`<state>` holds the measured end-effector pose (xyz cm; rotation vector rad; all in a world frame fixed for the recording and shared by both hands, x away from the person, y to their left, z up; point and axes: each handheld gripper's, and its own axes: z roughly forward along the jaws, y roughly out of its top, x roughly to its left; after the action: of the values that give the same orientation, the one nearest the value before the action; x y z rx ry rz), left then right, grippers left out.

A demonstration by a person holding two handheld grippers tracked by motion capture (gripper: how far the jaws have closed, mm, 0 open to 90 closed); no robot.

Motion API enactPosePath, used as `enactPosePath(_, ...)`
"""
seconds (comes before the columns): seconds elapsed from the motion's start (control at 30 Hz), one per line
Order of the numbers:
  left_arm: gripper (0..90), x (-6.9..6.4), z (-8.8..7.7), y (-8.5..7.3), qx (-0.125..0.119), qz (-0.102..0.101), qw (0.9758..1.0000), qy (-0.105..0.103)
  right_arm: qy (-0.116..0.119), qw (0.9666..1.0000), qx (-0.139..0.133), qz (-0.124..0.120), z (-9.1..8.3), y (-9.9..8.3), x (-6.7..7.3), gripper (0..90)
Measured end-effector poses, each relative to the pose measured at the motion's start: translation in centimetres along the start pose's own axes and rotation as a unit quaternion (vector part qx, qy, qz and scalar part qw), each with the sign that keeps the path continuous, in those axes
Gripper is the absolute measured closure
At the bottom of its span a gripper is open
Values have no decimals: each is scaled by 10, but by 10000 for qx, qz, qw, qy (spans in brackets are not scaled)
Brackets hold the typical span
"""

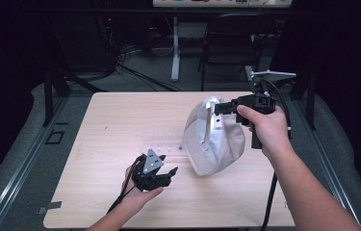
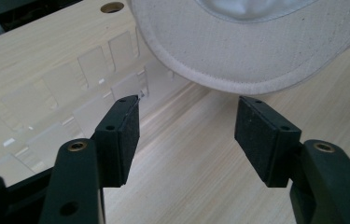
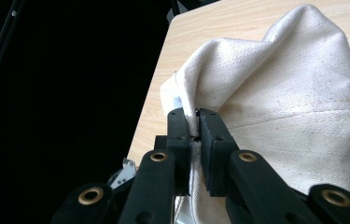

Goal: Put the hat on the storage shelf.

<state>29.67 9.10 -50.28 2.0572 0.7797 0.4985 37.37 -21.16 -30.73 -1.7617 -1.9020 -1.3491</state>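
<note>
High view: overhead, facing forward-down over whole tabletop (image 1: 120, 125). Claw views: close, low, along own jaws. All three share the cap (image 1: 214, 139).

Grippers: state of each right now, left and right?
Left gripper: open, holding nothing, jaws spread just short of the cap's brim.
Right gripper: closed on the white cap, pinching its fabric edge.

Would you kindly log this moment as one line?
right gripper: shut on cap, lifting back edge | left gripper: open, near brim | table: cap partly resting
</note>
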Motion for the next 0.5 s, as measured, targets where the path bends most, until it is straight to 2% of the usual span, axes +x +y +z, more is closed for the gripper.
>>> enactPosePath(0.13, 393, -2, -1, 8, -81, -9, 10000, -14, 8, 10000, -53, 25, 3, 5, 4, 836)
enactPosePath(0.5, 392, -9, -4, 28, -251, 163, 9995, -38, 10, 9999, -156, -16, 10, 15, 15, 835)
